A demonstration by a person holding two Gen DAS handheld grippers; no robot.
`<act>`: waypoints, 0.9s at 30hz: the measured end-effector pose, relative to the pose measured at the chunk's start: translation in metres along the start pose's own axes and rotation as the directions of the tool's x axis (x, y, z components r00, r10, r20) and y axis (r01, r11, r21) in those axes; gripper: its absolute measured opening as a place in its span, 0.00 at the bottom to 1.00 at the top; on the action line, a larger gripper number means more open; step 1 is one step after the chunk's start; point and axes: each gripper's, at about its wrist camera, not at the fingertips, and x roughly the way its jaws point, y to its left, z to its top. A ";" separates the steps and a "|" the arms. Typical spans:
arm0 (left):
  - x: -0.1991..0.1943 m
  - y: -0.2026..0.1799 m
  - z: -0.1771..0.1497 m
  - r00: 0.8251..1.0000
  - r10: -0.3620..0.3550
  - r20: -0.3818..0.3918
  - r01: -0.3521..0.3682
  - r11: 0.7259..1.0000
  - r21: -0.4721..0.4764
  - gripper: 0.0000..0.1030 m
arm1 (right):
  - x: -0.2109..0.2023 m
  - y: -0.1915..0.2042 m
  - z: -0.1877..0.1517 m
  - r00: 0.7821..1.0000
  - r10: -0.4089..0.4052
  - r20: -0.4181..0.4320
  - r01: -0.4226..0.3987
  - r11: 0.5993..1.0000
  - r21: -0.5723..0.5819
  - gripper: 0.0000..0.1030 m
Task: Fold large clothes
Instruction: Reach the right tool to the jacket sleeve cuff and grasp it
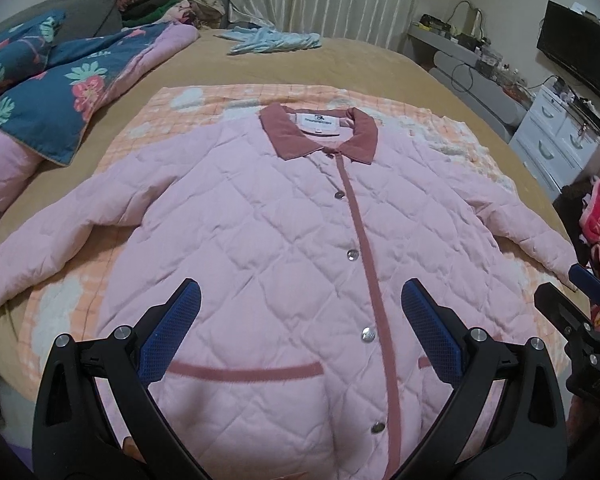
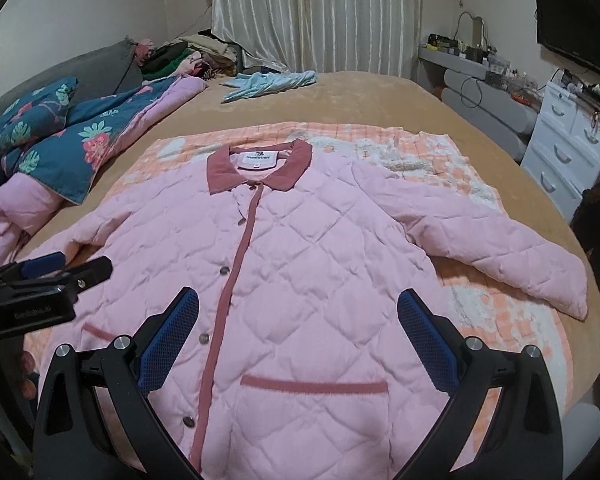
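A pink quilted jacket (image 1: 260, 240) lay flat and face up on an orange-and-white checked blanket (image 1: 204, 98), which was spread over a tan bedspread (image 1: 340, 64). The jacket was buttoned shut, with a dusty-rose collar (image 1: 318, 132) at the far end, a rose placket (image 1: 364, 248) running down the front beside a row of metal snap buttons (image 1: 352, 255), and rose-trimmed pockets (image 2: 314, 385) near the hem. Both sleeves were spread outward: the left sleeve (image 1: 36, 252) reached onto the bedspread, and the right sleeve (image 2: 500, 256) angled toward the right edge of the bed.

The left gripper (image 1: 300, 328) hung above the near, lower part of the jacket with its blue-padded fingers (image 1: 172, 332) spread wide, holding nothing. The right gripper (image 2: 298, 332) hung above the same near part, just to the right, its blue pads (image 2: 428, 340) likewise wide apart and empty. Whether either touched the fabric could not be told.

On the left of the bed sat a teal floral quilt (image 1: 56, 88) with a pink lining. A pale blue garment (image 2: 268, 82) lay crumpled at the far side, near a pile of clothes (image 2: 188, 56). White curtains (image 2: 316, 12) hung behind. On the right stood a white chest of drawers (image 2: 568, 148), a cluttered grey shelf (image 2: 460, 62) and a dark wall-mounted screen (image 1: 580, 48).
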 end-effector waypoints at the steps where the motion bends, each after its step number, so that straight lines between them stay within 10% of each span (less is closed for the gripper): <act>1: 0.003 -0.002 0.004 1.000 -0.005 -0.001 0.005 1.000 0.003 0.91 | 0.002 -0.002 0.003 1.000 -0.002 0.002 0.002 1.000 0.004 0.96; 27: 0.083 -0.058 0.087 0.998 -0.051 -0.034 0.052 0.998 0.044 0.91 | 0.069 -0.128 0.072 0.985 -0.165 0.046 0.142 0.937 0.318 0.96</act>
